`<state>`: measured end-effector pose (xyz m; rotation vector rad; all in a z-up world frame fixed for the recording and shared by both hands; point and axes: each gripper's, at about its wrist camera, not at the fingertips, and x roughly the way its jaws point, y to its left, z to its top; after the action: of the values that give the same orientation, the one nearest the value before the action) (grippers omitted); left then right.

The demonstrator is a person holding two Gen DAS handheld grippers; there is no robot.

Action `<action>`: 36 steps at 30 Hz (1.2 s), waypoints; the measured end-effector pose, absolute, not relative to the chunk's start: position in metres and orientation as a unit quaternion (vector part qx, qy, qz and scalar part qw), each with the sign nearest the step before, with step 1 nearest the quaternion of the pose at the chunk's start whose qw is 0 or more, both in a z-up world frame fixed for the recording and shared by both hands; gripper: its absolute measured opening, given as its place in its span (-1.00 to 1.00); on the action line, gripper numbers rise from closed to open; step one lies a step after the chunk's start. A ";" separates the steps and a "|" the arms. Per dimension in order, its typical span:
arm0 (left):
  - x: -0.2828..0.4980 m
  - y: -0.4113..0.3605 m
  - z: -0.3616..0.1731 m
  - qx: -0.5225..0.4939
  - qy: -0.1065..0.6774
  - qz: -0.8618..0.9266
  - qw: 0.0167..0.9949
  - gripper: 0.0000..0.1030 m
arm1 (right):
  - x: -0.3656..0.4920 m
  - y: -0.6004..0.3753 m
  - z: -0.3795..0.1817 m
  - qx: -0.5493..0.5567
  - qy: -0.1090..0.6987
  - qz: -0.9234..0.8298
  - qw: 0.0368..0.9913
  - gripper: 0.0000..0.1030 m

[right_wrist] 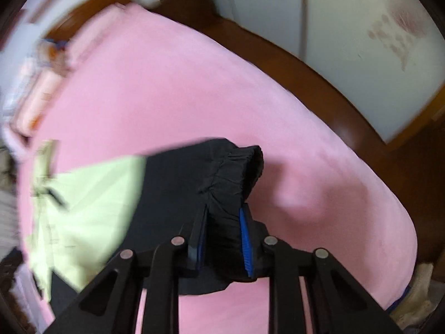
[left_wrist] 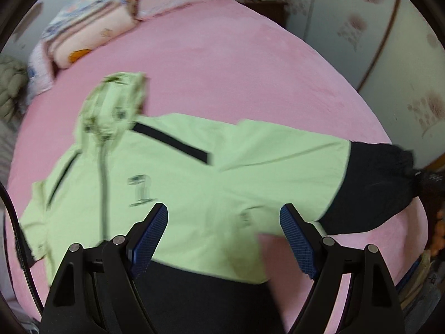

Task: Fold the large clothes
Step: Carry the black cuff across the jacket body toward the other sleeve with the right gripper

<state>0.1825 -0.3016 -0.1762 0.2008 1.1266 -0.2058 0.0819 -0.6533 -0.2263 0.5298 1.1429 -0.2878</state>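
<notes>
A light green hooded jacket (left_wrist: pixel 178 189) with black trim lies spread front-up on the pink bed (left_wrist: pixel 222 69), hood toward the far left. Its right sleeve stretches out to the right and ends in a black cuff section (left_wrist: pixel 375 183). My left gripper (left_wrist: pixel 224 217) is open and empty, hovering just above the jacket's lower body. My right gripper (right_wrist: pixel 222 217) is shut on the black sleeve cuff (right_wrist: pixel 230 167), which bunches up between the blue pads; the green jacket body (right_wrist: pixel 89 203) trails off to the left.
Folded quilts and pillows (left_wrist: pixel 91 30) are stacked at the head of the bed, far left. A dark wooden nightstand (left_wrist: pixel 264 2) stands beyond the bed. A wooden bed frame (right_wrist: pixel 319 89) and a patterned wardrobe door (right_wrist: pixel 375 41) run along the right.
</notes>
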 end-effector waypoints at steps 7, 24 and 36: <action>0.175 -0.172 -0.115 0.033 0.491 -0.031 0.870 0.60 | 0.125 -0.502 -0.091 0.238 0.443 0.036 0.863 -0.60; 0.210 0.123 -0.163 -0.010 0.505 -0.004 0.863 0.60 | 0.237 -0.049 -0.196 0.135 0.554 0.186 0.800 -0.39; 0.250 0.095 -0.300 -0.079 0.584 -0.118 0.799 -0.03 | 0.154 -0.168 -0.221 0.124 0.589 0.045 0.797 -0.39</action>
<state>0.2501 0.0952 -0.3002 -0.1691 1.2539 -0.2532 0.1541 -0.1676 -0.2211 0.2655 1.2653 0.0968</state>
